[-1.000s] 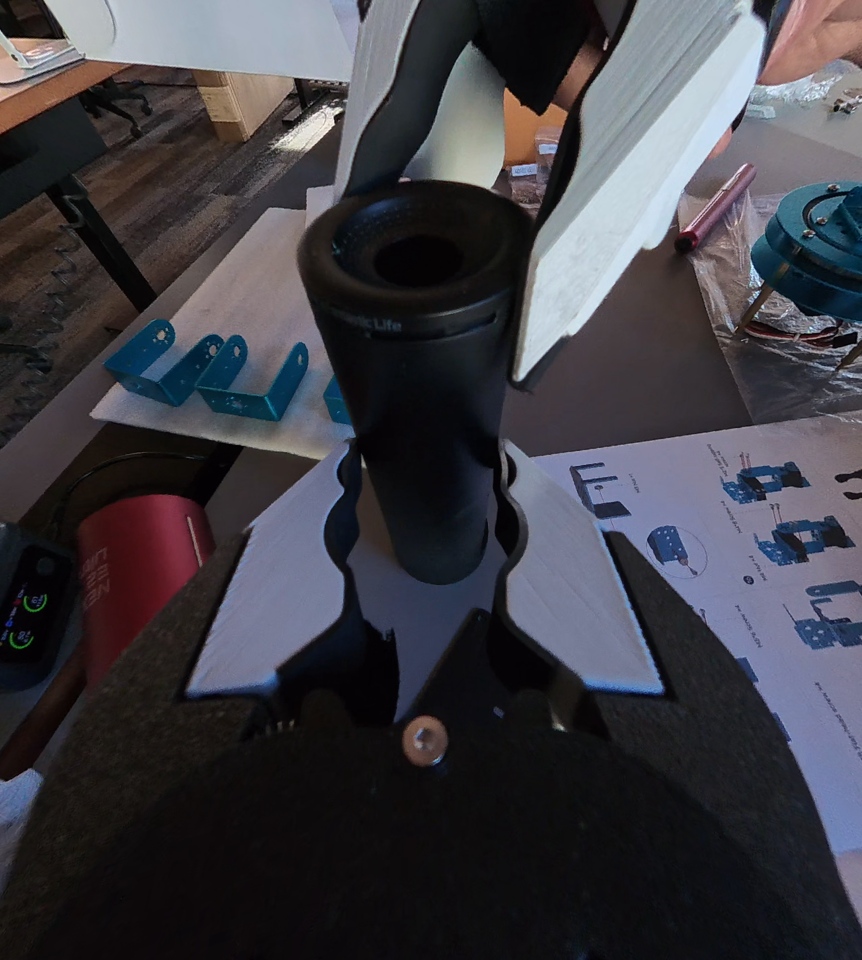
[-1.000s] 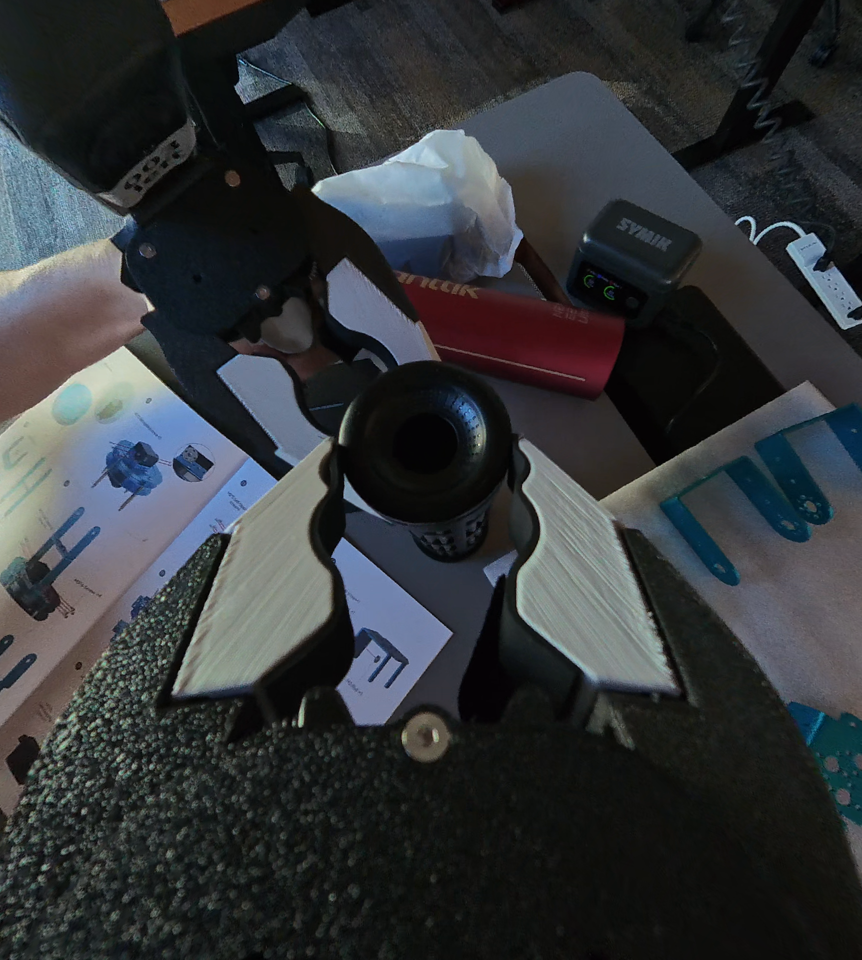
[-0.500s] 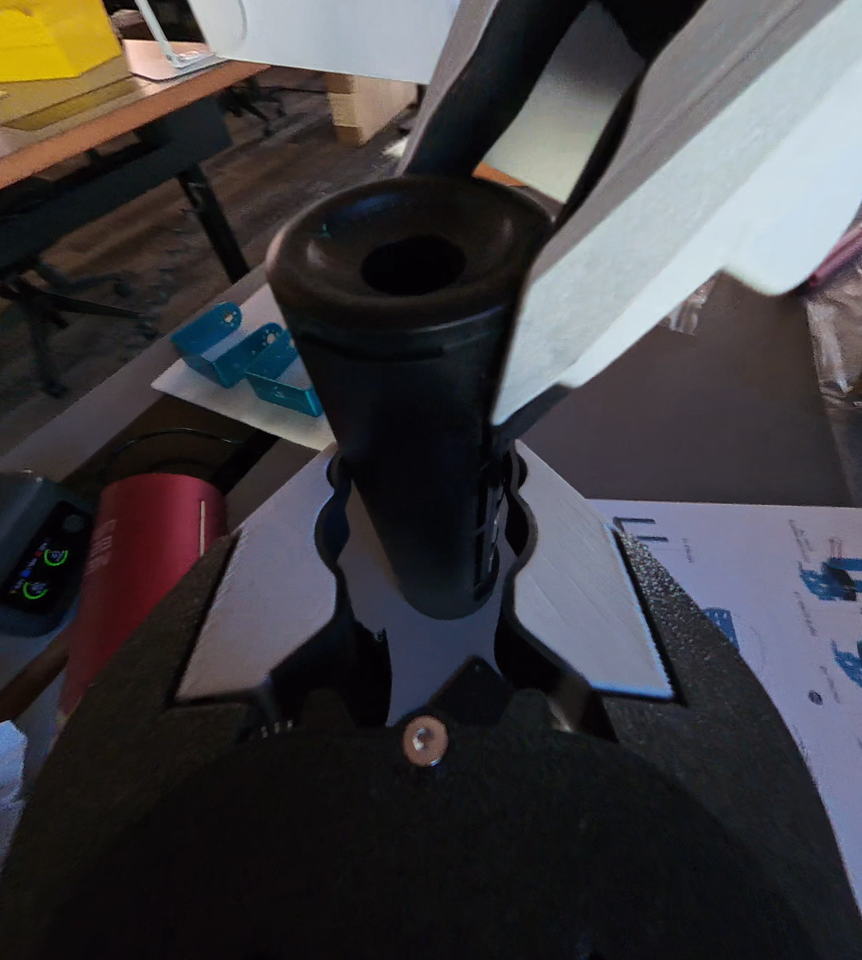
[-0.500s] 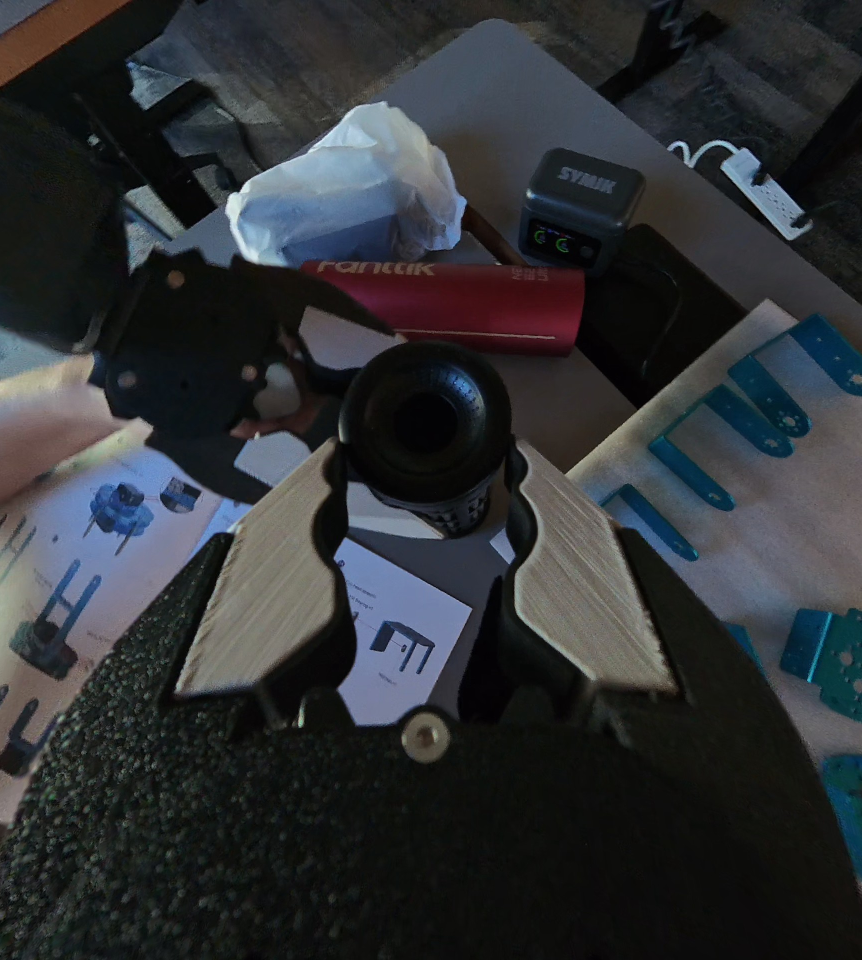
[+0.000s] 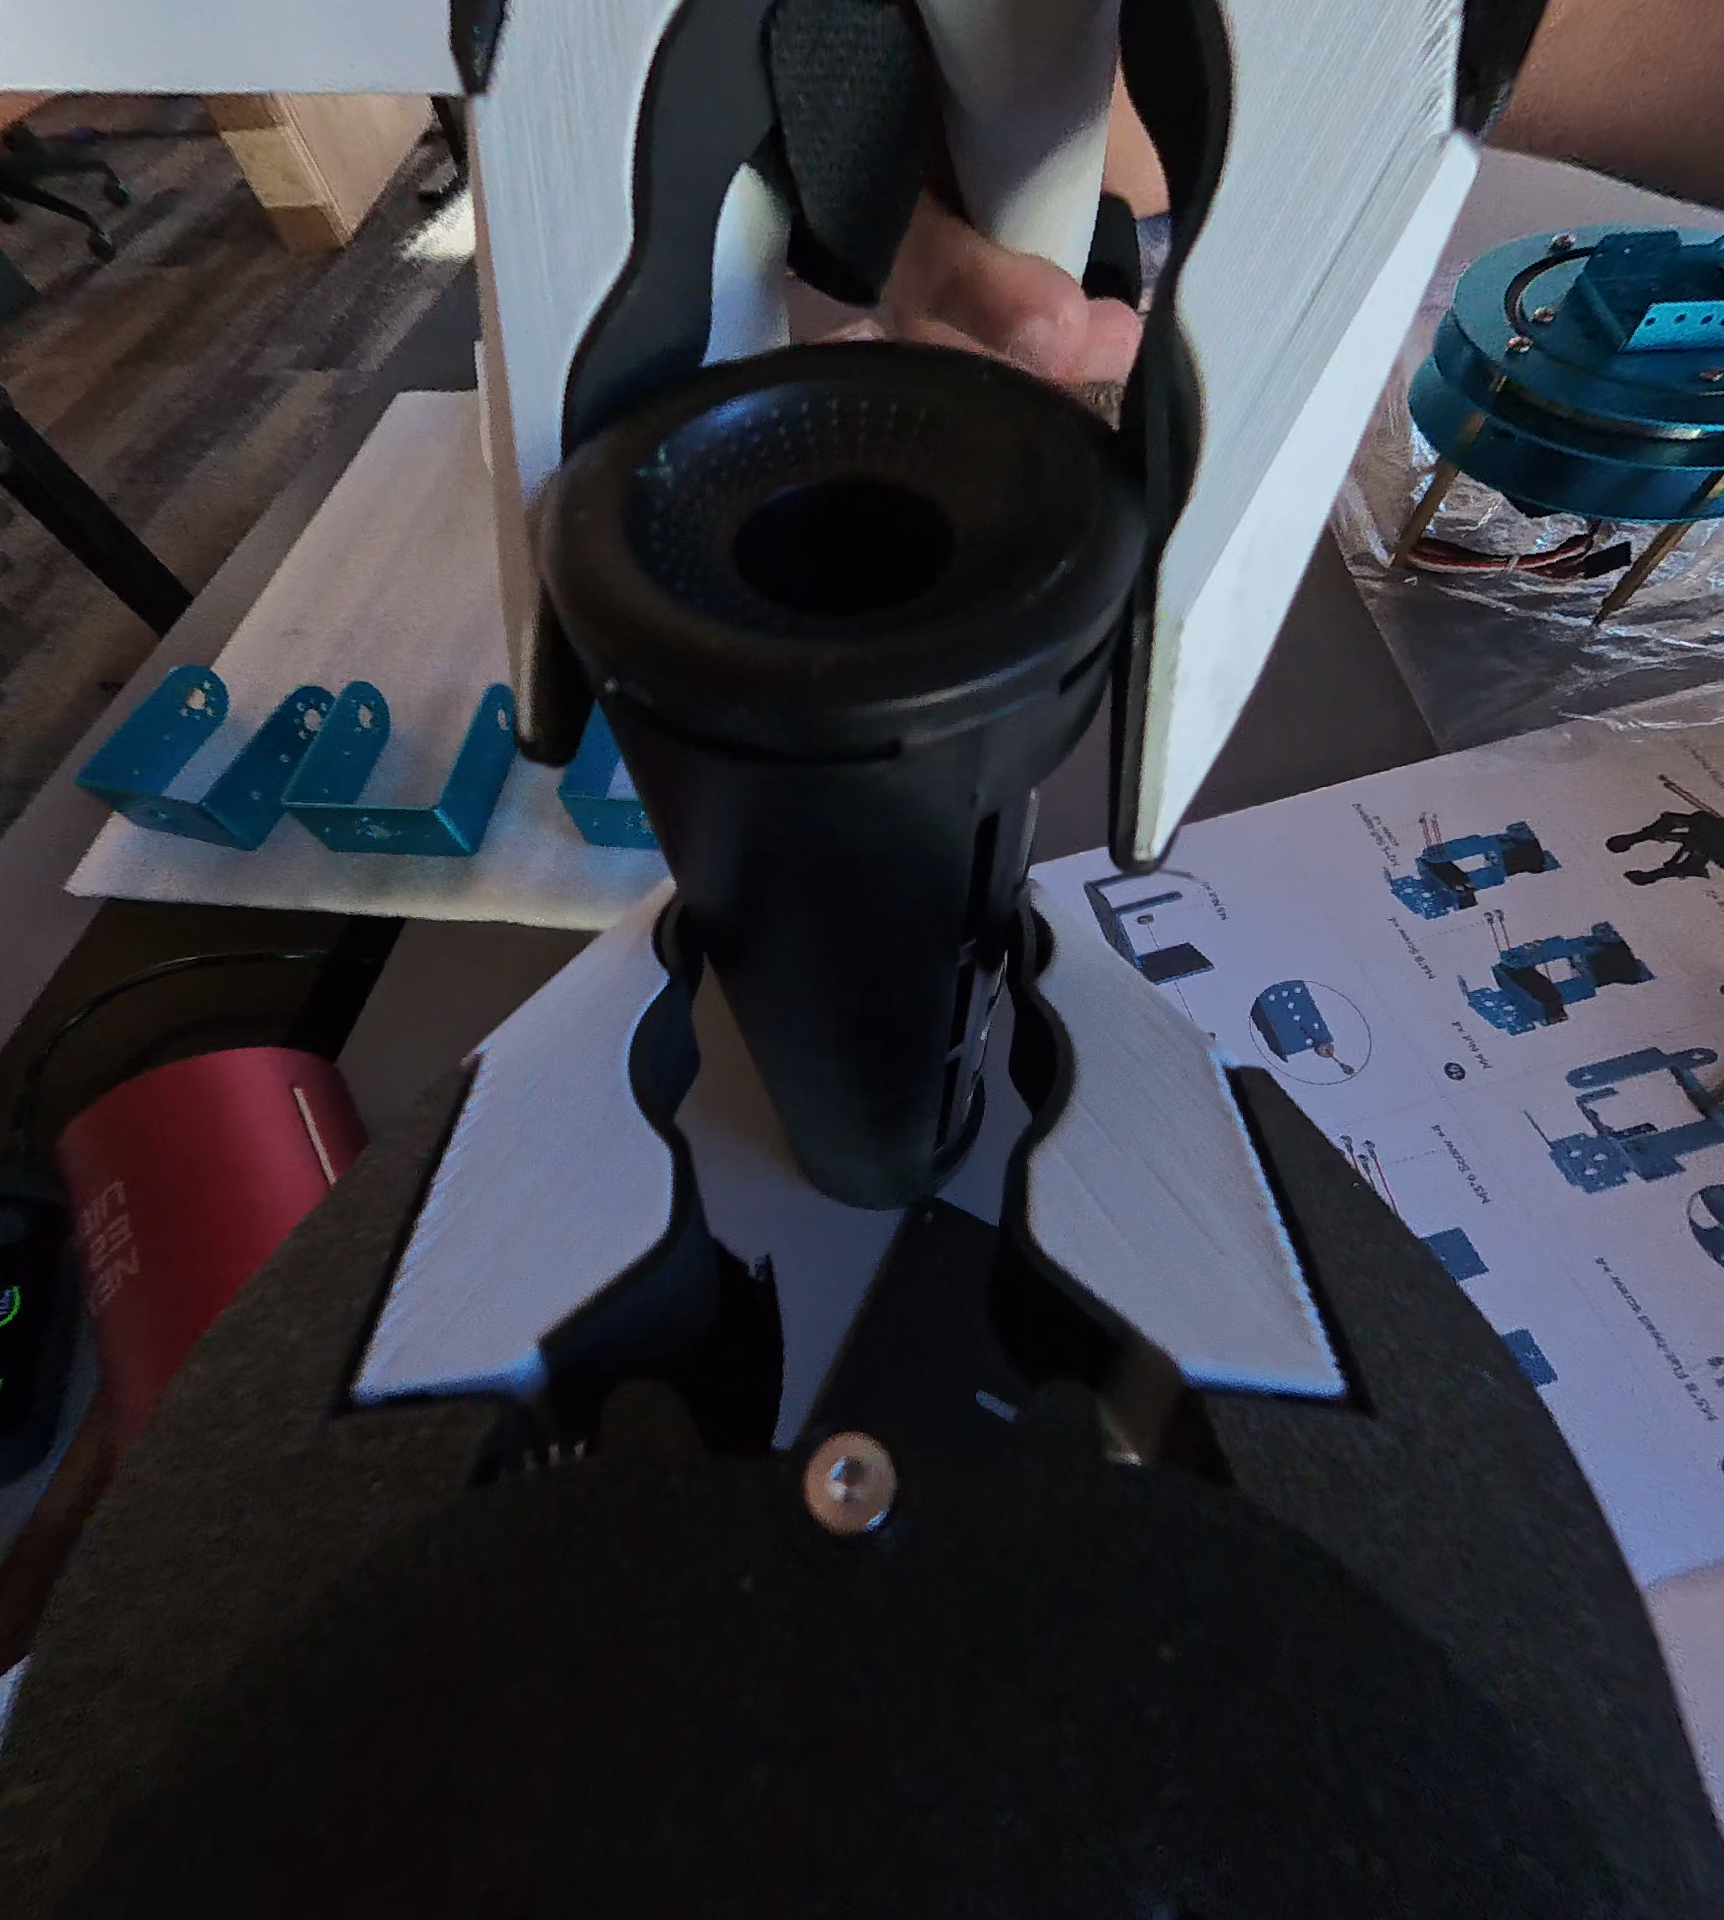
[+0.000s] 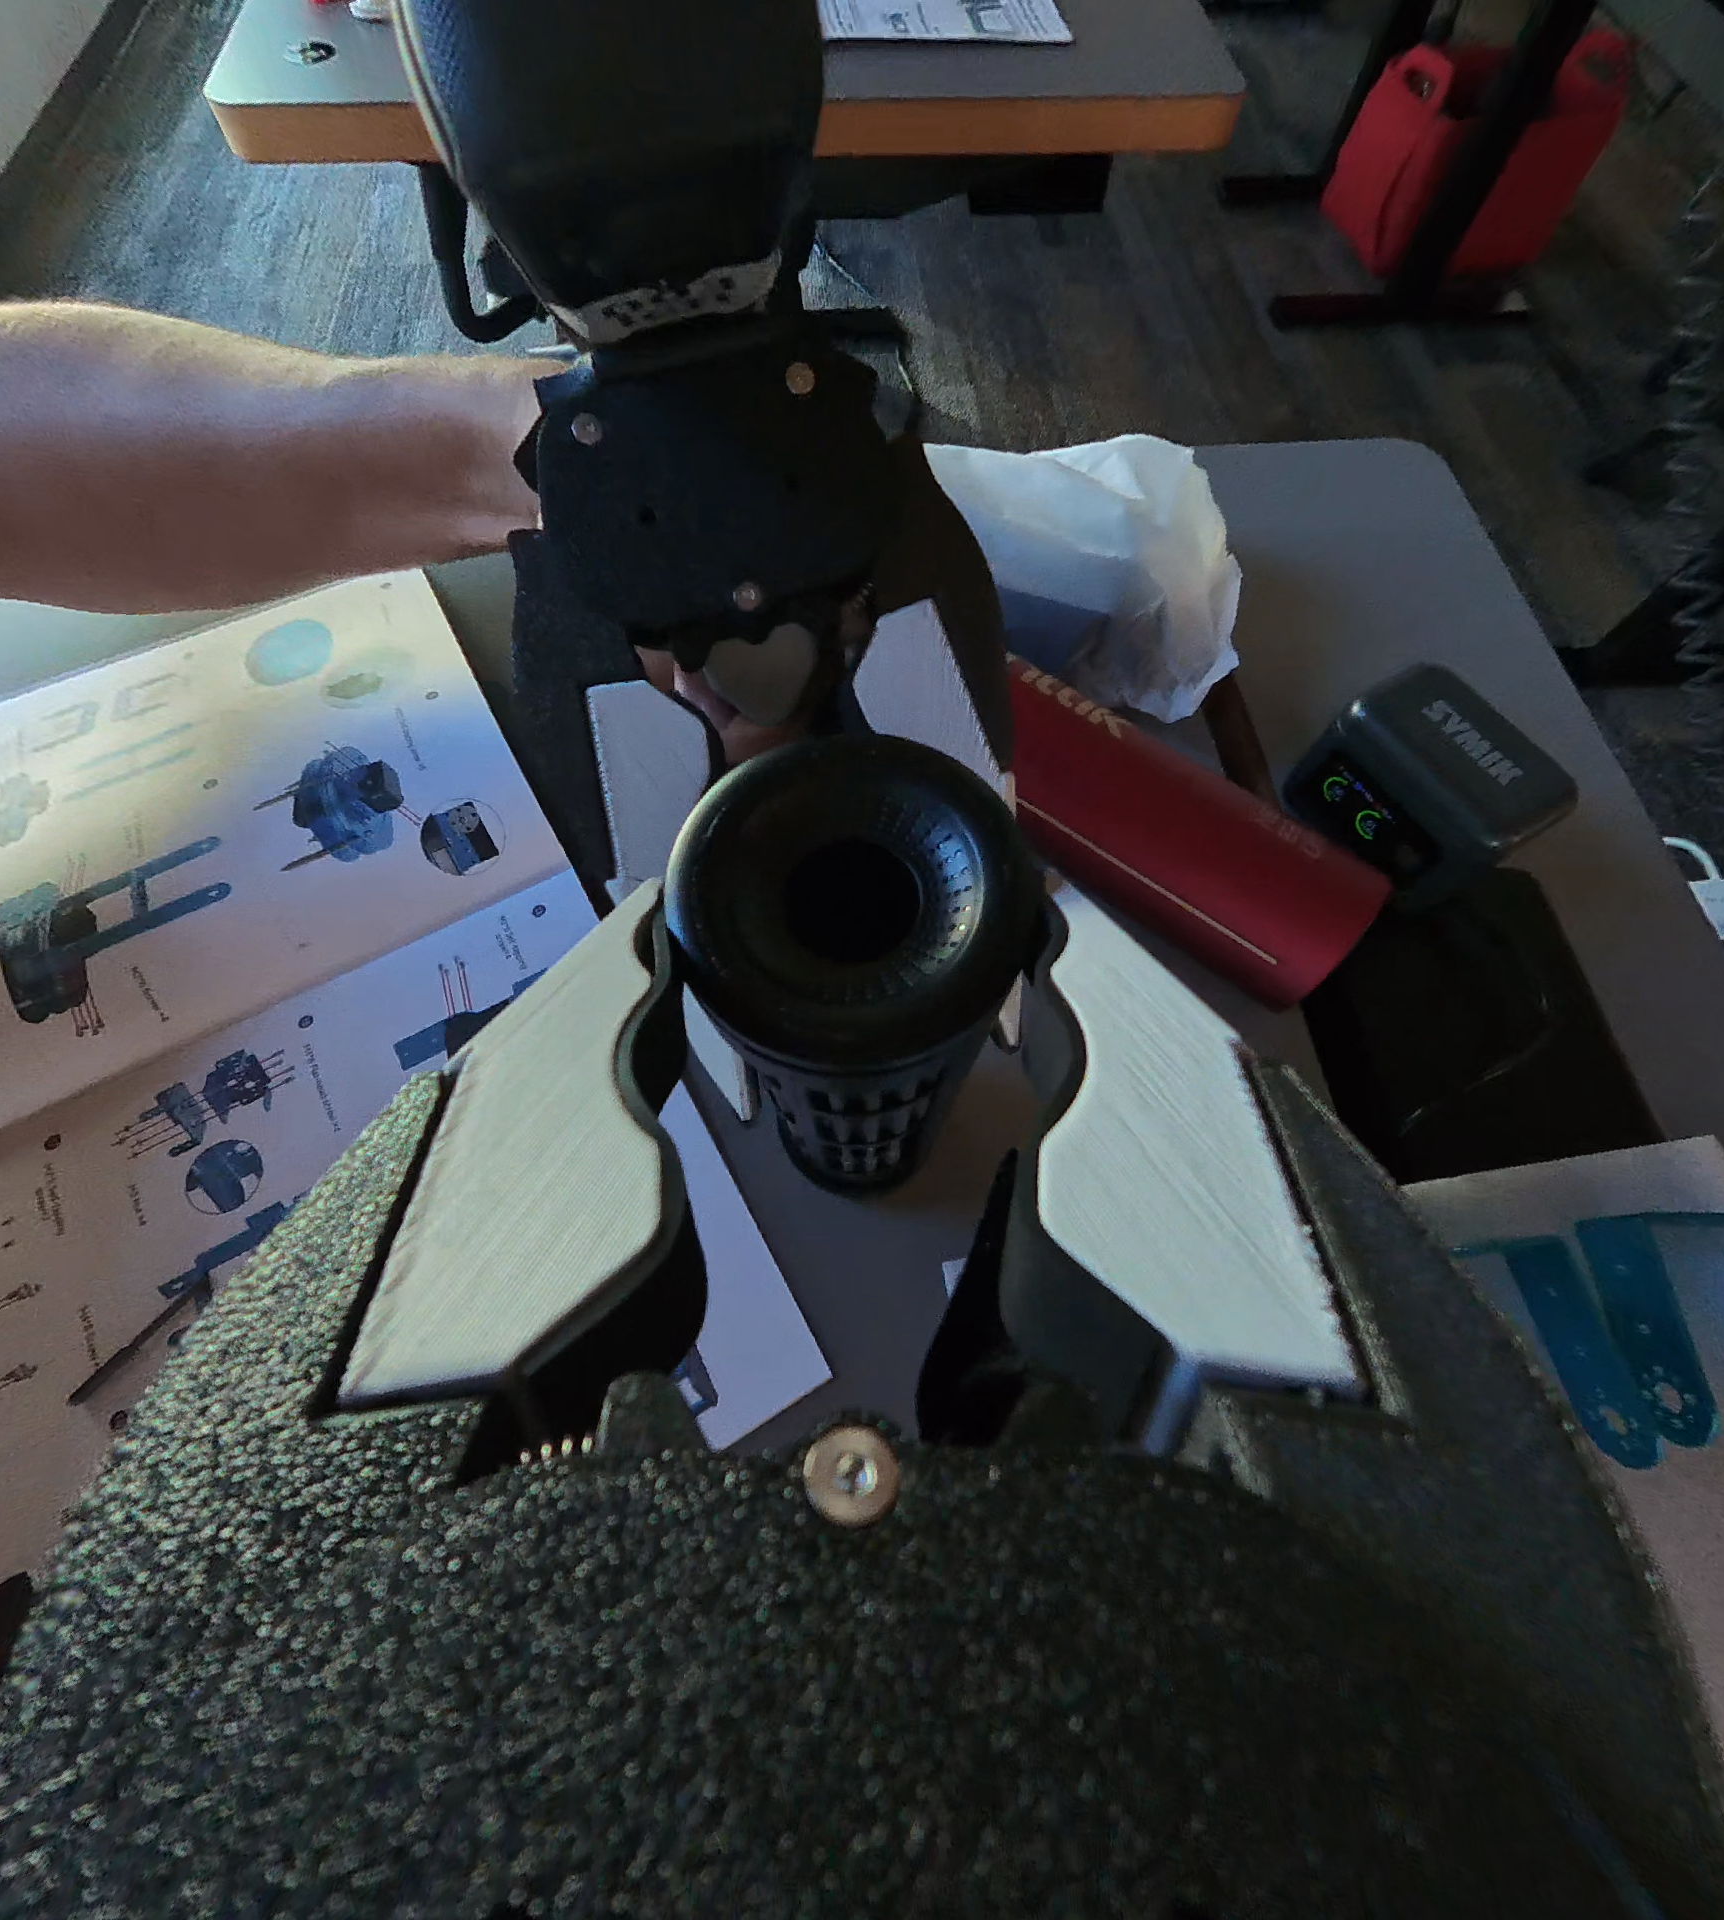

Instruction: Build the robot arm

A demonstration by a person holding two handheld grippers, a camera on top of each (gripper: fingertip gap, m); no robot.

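Black cylinder [image 5: 837,790] is being held upright above the instruction sheet [image 5: 1460,1091], left gripper [image 5: 853,1049] clamping its lower end while right gripper [image 6: 853,997] is closing round its flared top, steadying both ends.

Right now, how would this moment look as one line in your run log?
left gripper: jaws shut on black cylinder lower end | right gripper: jaws around its flared top | table: instruction sheet, blue brackets

Both views are dim and high in contrast; daylight falls from beyond the instruction sheet [image 5: 1523,1039], which glares pale while each near tool [image 5: 853,1039] body sinks into shadow; edges bow with wide-angle distortion; the blue brackets [image 6: 1627,1340] smear with blur.
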